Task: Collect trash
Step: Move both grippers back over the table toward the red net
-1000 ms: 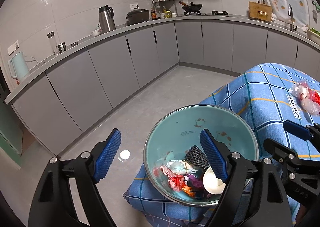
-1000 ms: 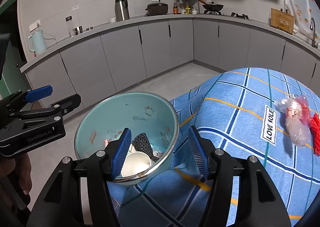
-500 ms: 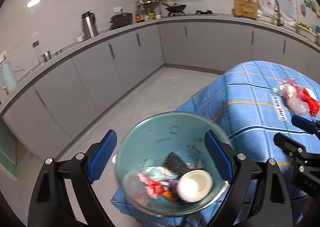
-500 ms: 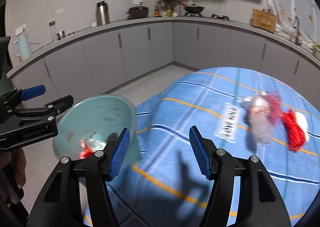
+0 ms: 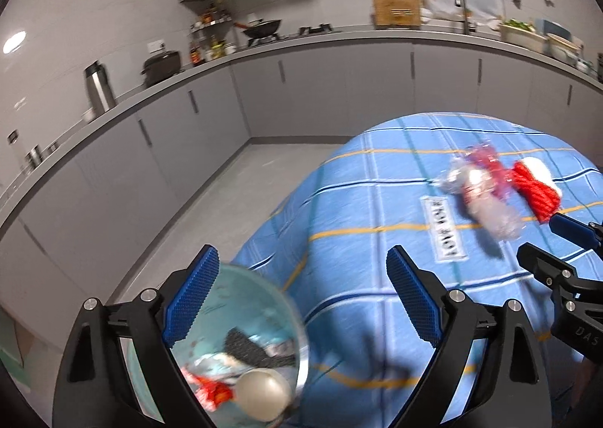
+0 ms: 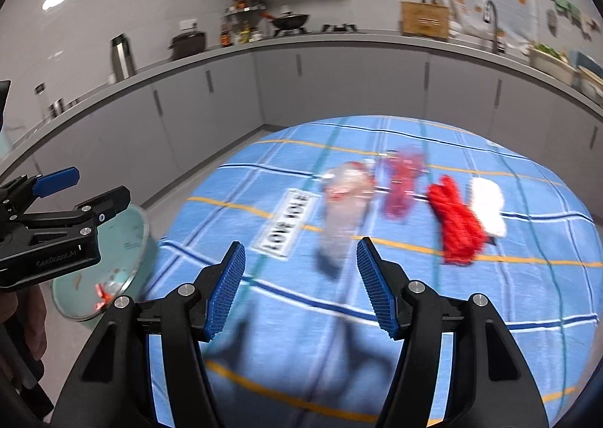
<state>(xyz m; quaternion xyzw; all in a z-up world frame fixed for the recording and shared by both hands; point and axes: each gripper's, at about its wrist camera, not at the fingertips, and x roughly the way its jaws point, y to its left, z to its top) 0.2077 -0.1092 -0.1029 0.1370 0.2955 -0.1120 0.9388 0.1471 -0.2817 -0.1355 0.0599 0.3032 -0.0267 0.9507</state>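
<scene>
Checked cloth tablecloth (image 6: pixel 377 333); glossy bowl (image 5: pixel 260 311); crinkly clear plastic wrapper (image 6: pixel 345 209).

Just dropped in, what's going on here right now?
A person with two handheld tongs is clearing trash off the blue checked tablecloth. The pale green metal bowl at the table's edge already holds scraps and a white cup. Both the left tongs and the right tongs are open and empty. The right tongs point toward the crumpled clear plastic wrapper, with red string beside it.
</scene>
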